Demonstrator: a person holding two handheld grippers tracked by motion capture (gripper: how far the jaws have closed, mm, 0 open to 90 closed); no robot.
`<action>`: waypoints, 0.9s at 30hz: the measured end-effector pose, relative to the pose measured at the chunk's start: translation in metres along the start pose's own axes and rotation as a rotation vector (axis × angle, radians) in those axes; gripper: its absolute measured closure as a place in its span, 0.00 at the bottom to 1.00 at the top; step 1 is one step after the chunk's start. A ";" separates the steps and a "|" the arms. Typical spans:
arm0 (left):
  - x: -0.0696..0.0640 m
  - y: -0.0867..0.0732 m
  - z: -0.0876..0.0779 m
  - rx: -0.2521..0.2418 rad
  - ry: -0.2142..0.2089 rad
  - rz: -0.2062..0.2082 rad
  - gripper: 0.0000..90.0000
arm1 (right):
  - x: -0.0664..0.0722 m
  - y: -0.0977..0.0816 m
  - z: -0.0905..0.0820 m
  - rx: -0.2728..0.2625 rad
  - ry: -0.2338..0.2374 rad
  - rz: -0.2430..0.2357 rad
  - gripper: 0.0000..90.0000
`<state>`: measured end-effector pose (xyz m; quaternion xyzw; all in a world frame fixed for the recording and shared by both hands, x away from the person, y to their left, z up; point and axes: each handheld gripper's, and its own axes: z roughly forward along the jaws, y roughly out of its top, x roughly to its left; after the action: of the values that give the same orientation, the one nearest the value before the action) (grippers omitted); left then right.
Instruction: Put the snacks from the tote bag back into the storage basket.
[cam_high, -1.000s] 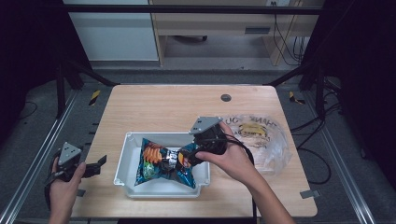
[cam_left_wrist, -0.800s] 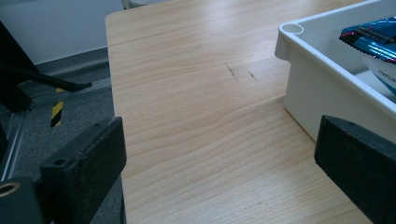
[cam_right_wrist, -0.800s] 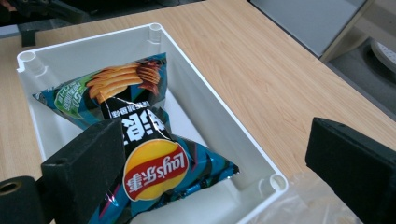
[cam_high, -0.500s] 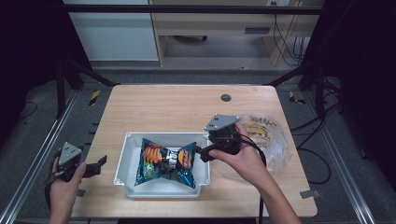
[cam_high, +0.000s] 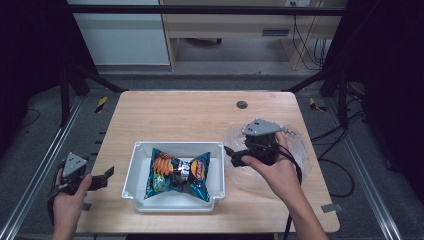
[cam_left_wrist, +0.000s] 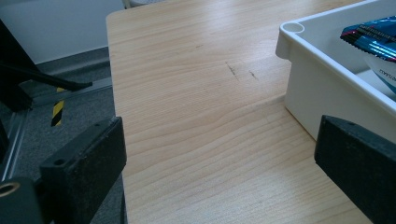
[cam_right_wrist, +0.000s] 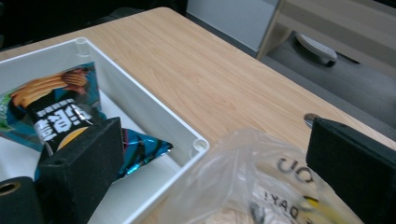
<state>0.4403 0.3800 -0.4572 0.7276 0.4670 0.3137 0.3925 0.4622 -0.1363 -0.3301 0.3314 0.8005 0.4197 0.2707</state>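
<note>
Clear plastic bag (cam_right_wrist: 261, 186) lies just below the right gripper (cam_high: 235, 156), whose jaws stand wide and empty; the chip packet (cam_high: 179, 172) already sits in the white bin (cam_high: 131, 170). Judged next: descend and close on the bag. Left gripper (cam_high: 102, 177) idles, jaws wide.

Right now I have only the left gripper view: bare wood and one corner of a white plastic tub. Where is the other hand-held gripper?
Observer: The right hand-held gripper hovers over a crumpled clear plastic bag, just right of the white plastic tub.
Operator: Is it gripping that bag?
Observer: No. In the right gripper view its jaws stand wide apart, with the bag below them.
Operator: And what lies in the tub?
Observer: One blue crisp packet, lying flat and covering much of the tub's floor.
</note>
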 end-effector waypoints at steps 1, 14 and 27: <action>0.000 0.000 0.000 0.000 -0.001 -0.003 0.02 | -0.002 -0.002 -0.002 -0.005 -0.015 0.010 0.05; 0.000 0.000 0.000 0.002 -0.002 -0.001 0.02 | -0.021 -0.029 -0.028 -0.023 -0.117 0.098 0.04; 0.000 -0.001 0.000 0.008 -0.003 -0.001 0.02 | -0.035 -0.060 -0.036 -0.024 -0.186 0.161 0.04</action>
<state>0.4399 0.3799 -0.4581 0.7293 0.4679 0.3107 0.3906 0.4408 -0.2062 -0.3580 0.4285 0.7377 0.4173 0.3131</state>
